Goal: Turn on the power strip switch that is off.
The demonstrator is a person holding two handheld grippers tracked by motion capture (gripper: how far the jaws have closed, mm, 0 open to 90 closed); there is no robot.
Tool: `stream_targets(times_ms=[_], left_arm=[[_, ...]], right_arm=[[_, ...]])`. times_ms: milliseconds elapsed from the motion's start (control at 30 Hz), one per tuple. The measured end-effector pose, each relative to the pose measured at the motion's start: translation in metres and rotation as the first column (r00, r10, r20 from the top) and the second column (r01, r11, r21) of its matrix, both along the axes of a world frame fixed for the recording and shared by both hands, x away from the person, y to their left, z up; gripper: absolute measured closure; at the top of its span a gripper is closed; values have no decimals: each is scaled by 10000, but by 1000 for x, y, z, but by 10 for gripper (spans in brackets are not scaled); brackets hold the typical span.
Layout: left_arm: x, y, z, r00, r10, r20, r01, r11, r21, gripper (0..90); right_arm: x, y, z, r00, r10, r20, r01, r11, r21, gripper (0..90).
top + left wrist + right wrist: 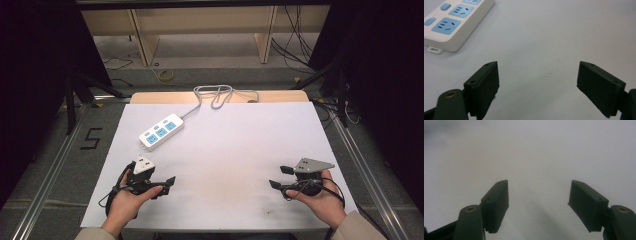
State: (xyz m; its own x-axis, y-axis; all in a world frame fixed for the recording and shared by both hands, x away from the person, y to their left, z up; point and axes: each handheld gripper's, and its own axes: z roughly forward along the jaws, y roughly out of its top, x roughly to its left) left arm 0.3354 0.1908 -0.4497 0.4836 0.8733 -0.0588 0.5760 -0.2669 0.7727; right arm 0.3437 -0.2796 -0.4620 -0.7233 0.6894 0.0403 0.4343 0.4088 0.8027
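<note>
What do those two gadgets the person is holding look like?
Each is a black handheld tool ending in two flat, blocky jaws. The left gripper and right gripper each carry a grey three-cornered plate and trail a thin black cable. The person wears beige sleeves.

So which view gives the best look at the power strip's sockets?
The left gripper view: the power strip lies close at upper left, so the blue socket faces and their slots read clearly, though part is cut off. The high view shows the whole strip and its cable, but small. The right gripper view looks at bare table surface.

white power strip (pixel 161 131), blue sockets, black jaws
</note>
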Motion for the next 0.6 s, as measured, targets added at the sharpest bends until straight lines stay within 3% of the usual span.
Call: stream_targets(times_ms=[200,267,300,333,467,600], left_arm=[[2,0,6,9994,351,10,-351,9994,-5,299],[7,1,14,9962,841,223,-843,9964,102,448],[7,1,14,9962,841,223,-843,9964,102,535],[13,3,19,9906,1320,352,-1323,9912,61,609],[22,5,22,9868,1560,428,-1567,9876,135,846],[36,6,23,9880,1499,382,-1515,9875,432,897]], right_arm=[[-2,2,0,10000,5,-17,-5,10000,-51,325],[-2,2,0,10000,16,-1,-16,10000,-62,325],[-2,2,0,10000,16,-1,-16,10000,-62,325],[-2,3,0,10000,46,-17,-46,10000,-82,325],[-2,4,-1,10000,67,-72,-68,10000,-60,324],[-2,4,-1,9999,95,-45,-95,9999,-55,324]])
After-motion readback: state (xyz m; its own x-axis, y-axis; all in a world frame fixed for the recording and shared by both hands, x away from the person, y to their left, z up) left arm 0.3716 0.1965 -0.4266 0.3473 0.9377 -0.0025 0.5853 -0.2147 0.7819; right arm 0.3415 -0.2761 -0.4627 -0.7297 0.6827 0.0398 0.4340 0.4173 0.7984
